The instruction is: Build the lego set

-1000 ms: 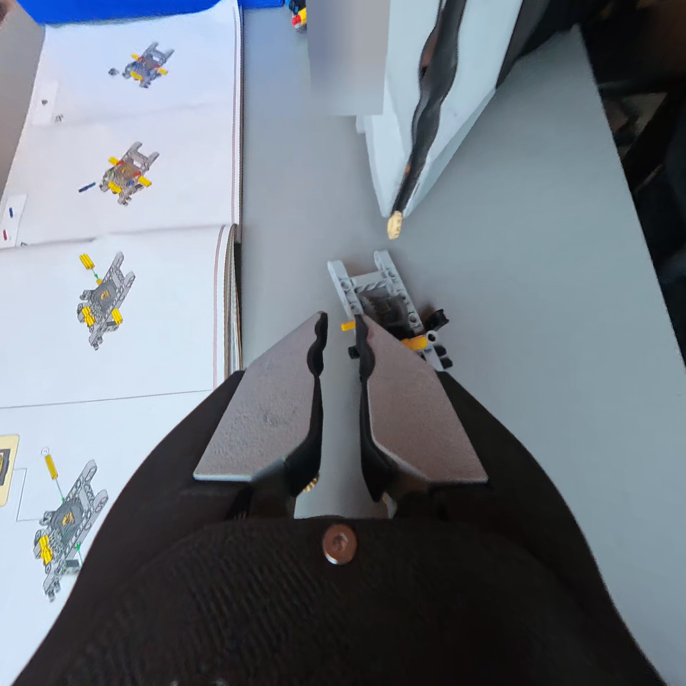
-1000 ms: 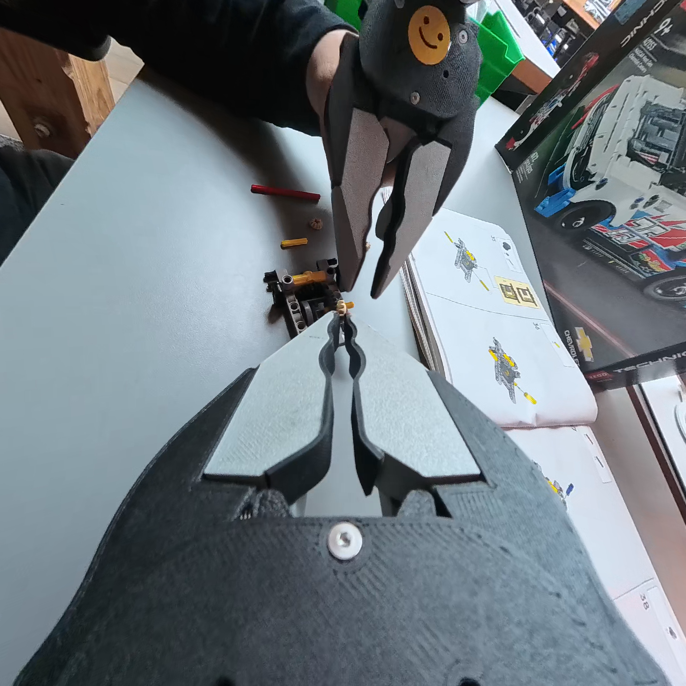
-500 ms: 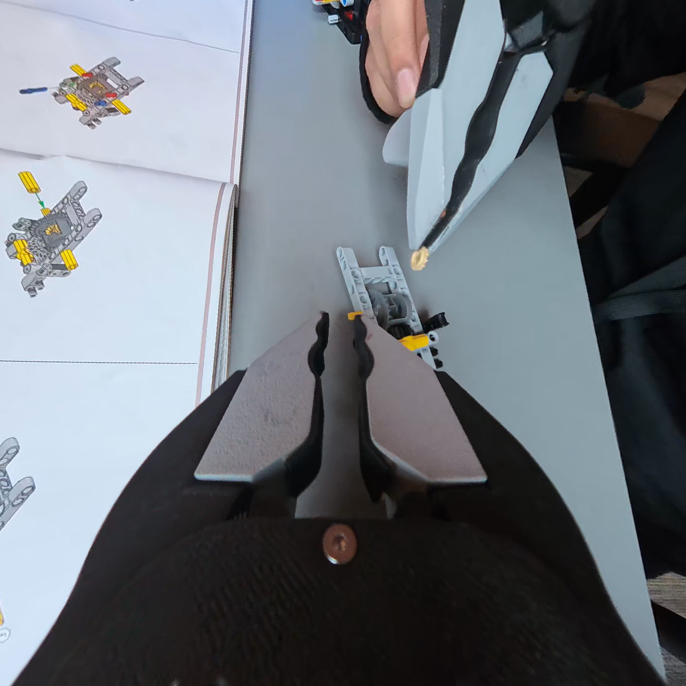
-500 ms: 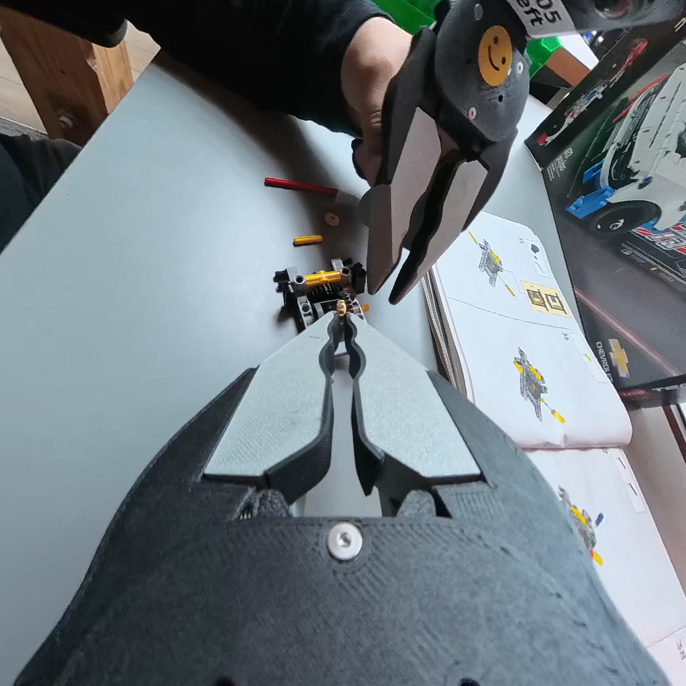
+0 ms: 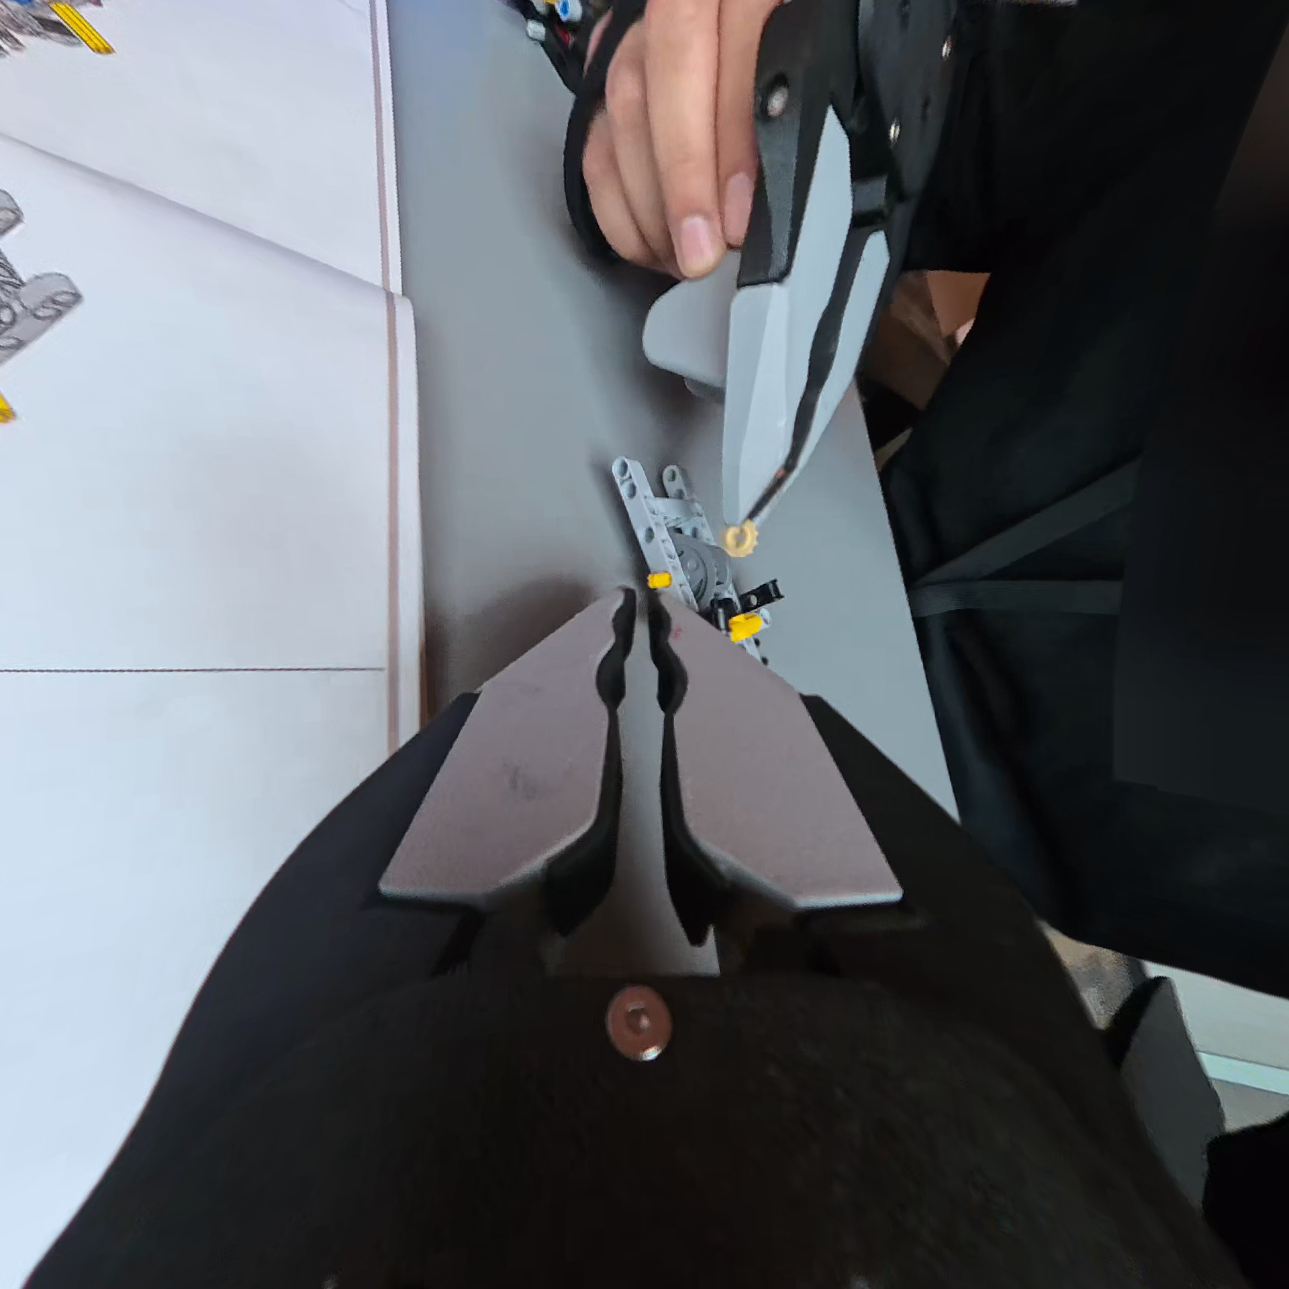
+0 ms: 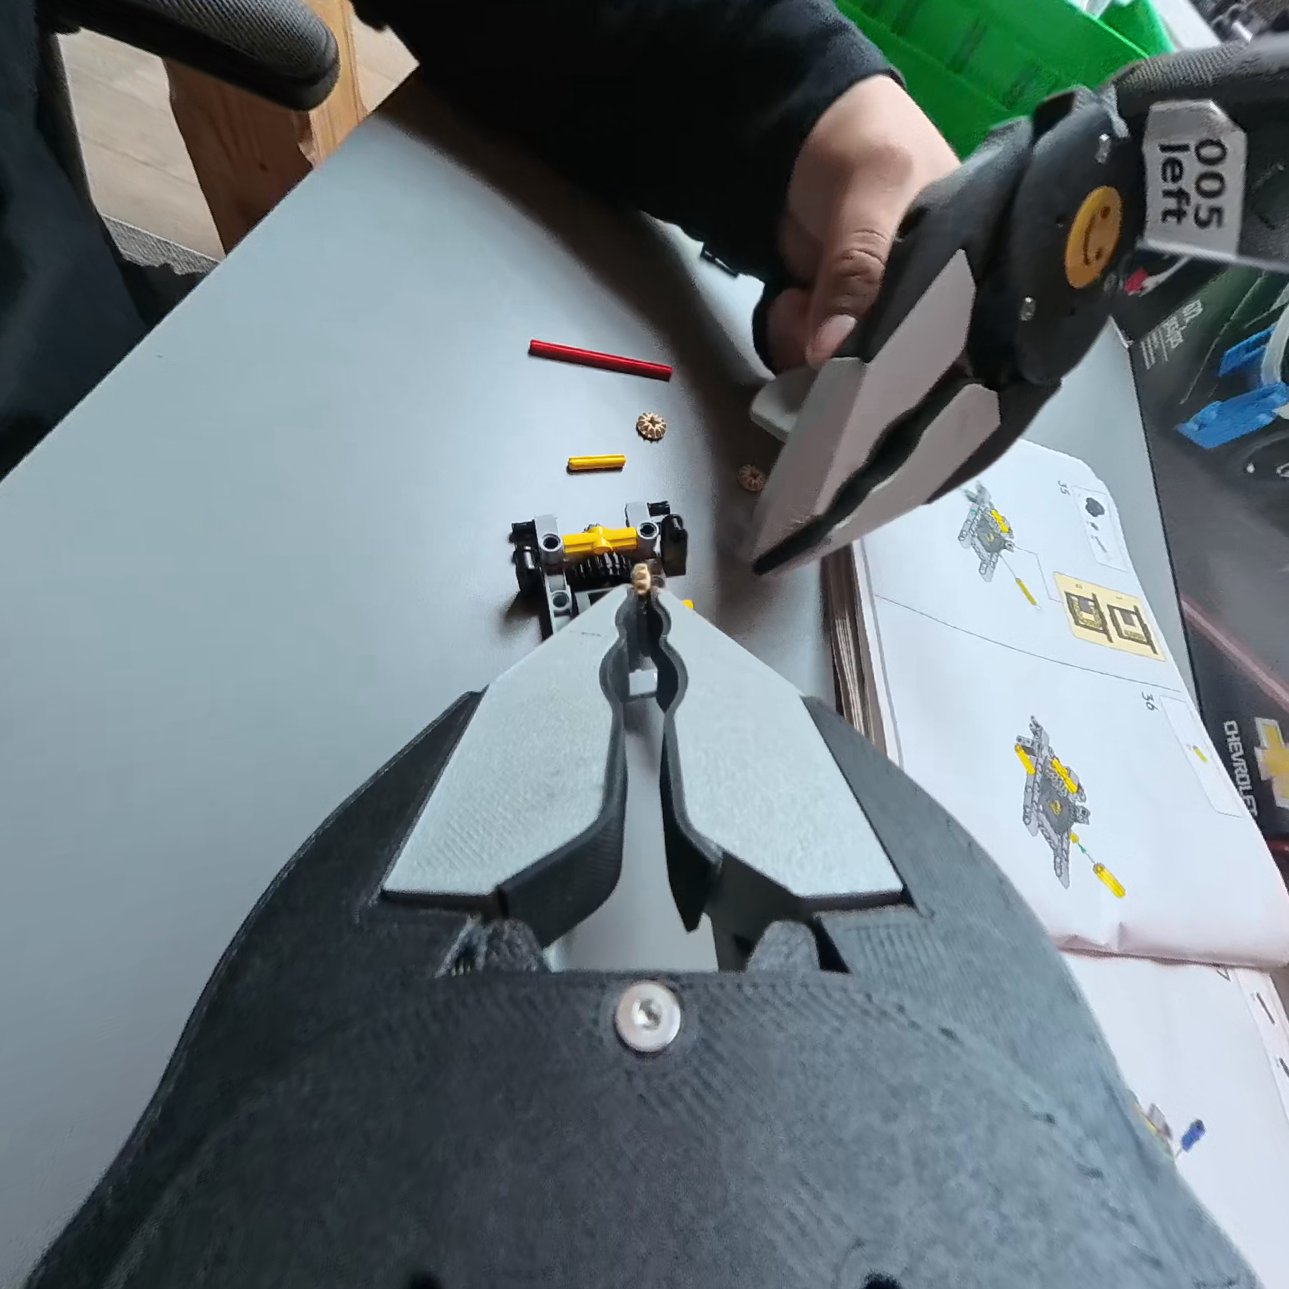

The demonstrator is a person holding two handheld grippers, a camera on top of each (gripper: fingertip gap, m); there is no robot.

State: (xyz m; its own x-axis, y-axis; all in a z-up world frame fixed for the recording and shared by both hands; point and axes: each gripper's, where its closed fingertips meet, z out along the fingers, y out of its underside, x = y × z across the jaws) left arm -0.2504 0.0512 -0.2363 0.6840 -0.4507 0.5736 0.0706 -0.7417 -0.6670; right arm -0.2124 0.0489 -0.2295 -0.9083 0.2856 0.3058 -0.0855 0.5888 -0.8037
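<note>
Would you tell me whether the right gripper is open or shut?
Shut: the right gripper pinches a small tan gear at its fingertips.

The setting was an office-style hobby workspace: a plain grey table (image 6: 279,432) carried an open instruction booklet (image 6: 1046,697) and a boxed car kit (image 6: 1227,558), with green bins (image 6: 976,63) and a chair armrest (image 6: 209,49) behind.
</note>
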